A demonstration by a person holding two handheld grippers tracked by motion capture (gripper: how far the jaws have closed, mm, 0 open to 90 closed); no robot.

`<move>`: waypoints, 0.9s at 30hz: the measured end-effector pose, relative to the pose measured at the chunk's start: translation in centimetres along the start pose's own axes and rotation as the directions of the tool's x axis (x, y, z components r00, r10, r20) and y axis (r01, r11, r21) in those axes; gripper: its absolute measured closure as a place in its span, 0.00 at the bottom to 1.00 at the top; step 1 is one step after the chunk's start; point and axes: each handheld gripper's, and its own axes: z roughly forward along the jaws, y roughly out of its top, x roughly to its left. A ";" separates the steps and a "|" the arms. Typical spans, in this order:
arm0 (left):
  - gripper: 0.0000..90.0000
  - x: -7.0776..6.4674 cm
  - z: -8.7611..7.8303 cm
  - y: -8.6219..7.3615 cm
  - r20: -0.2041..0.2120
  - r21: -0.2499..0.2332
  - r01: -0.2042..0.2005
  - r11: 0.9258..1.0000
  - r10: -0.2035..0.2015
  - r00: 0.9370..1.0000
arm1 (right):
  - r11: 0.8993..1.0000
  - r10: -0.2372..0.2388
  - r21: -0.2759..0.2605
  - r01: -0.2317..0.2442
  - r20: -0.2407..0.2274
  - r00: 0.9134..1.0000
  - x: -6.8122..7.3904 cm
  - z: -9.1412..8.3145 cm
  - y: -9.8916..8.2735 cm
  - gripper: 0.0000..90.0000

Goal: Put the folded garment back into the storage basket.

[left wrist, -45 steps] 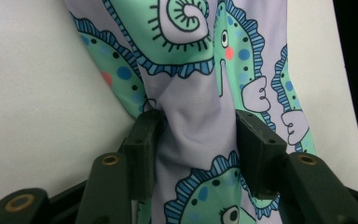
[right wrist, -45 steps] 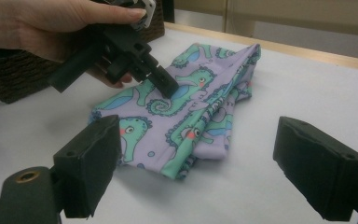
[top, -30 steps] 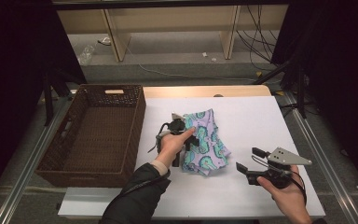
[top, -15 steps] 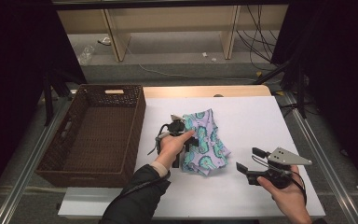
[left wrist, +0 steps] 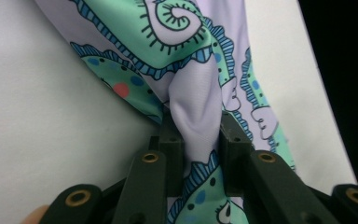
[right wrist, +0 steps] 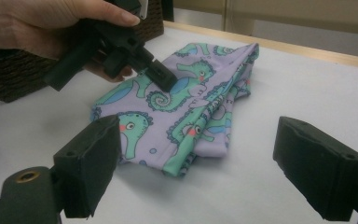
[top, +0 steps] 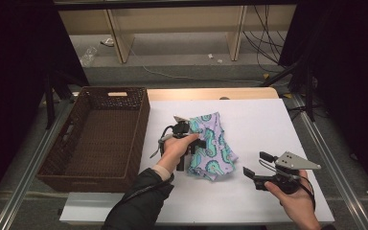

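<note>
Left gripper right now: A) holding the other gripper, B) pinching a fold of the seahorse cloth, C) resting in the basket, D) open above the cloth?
B: in the left gripper view, the left gripper has its jaws closed on a bunched fold of the seahorse cloth.

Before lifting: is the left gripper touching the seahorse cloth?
Touching. The left gripper view shows the left gripper with jaws pinching a fold of seahorse cloth.

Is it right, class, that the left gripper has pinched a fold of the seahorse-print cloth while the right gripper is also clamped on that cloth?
Not quite. The left gripper does pinch the seahorse-print cloth, but the right gripper is not clamped on it: the right gripper view shows its jaws wide open, short of the cloth.
</note>
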 end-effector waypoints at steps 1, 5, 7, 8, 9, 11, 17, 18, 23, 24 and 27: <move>0.83 -0.1 -0.1 0.0 0.004 -0.004 -0.003 1.000 0.003 1.000 | 1.000 -0.001 0.001 0.001 0.001 1.000 0.0 0.0 0.0 0.18; 0.83 -0.6 -0.3 0.1 0.030 -0.022 -0.007 1.000 0.008 1.000 | 1.000 -0.001 0.001 0.001 0.001 1.000 0.0 0.0 0.0 0.18; 0.83 -0.8 -0.5 0.2 0.040 -0.031 -0.016 0.999 0.018 0.999 | 1.000 -0.001 -0.001 0.001 0.000 1.000 0.0 0.0 0.0 0.18; 0.83 -1.0 -0.6 0.3 0.047 -0.036 -0.021 0.999 0.023 0.999 | 1.000 -0.001 0.000 0.001 0.002 1.000 0.0 0.0 0.0 0.18; 0.83 -1.1 -0.7 0.4 0.054 -0.042 -0.023 0.999 0.026 0.998 | 1.000 -0.001 0.000 0.001 0.001 1.000 0.0 0.0 0.0 0.18; 0.83 -1.3 -0.9 0.5 0.065 -0.050 -0.029 0.998 0.032 0.997 | 1.000 -0.002 -0.003 0.002 -0.001 1.000 0.0 0.1 0.0 0.18; 0.83 -2.2 -1.3 0.7 0.089 -0.065 -0.033 0.997 0.038 0.995 | 1.000 -0.001 -0.003 0.001 -0.002 1.000 0.0 0.0 0.0 0.18; 0.83 -2.3 -1.4 0.8 0.090 -0.063 -0.037 0.997 0.043 0.995 | 1.000 -0.001 -0.003 0.000 -0.002 1.000 0.0 0.0 0.0 0.18; 0.83 -3.0 -2.0 1.2 0.108 -0.059 -0.039 0.997 0.046 0.993 | 1.000 0.002 -0.003 -0.002 -0.002 1.000 0.0 0.0 -0.1 0.18; 0.83 -3.2 -2.1 1.4 0.110 -0.060 -0.042 0.997 0.049 0.993 | 1.000 0.002 -0.004 -0.002 -0.002 1.000 0.0 0.0 -0.1 0.18; 0.83 -3.7 -2.7 1.7 0.117 -0.062 -0.052 0.997 0.059 0.991 | 1.000 0.000 0.004 0.000 0.001 1.000 -0.1 0.0 -0.1 0.18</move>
